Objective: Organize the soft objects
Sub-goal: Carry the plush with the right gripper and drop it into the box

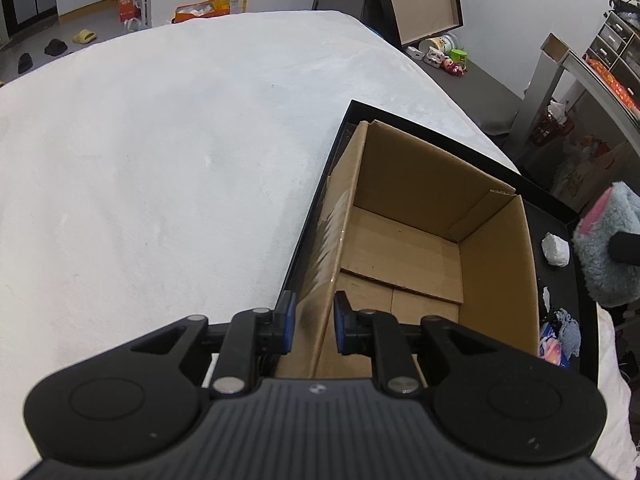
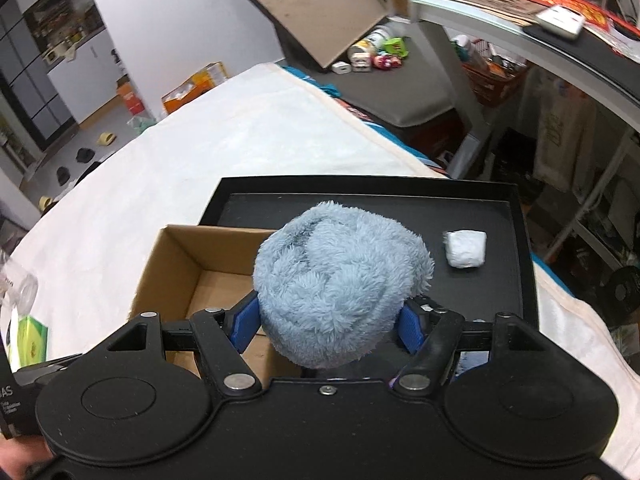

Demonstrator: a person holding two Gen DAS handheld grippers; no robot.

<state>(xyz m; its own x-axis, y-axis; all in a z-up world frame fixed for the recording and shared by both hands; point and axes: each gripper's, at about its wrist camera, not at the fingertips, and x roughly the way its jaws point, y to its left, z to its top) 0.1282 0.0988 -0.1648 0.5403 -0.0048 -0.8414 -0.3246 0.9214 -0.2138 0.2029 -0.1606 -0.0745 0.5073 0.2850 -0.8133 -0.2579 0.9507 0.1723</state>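
- Left hand-held gripper (image 1: pixel 315 322) pinches the cardboard box (image 1: pixel 408 236) wall.
- Right hand-held gripper (image 2: pixel 328 322) clamps a fluffy blue plush (image 2: pixel 340 280) above the black tray (image 2: pixel 480 208).

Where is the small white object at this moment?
The small white object lies on the black tray, right of the cardboard box and beyond the blue plush in the right wrist view.
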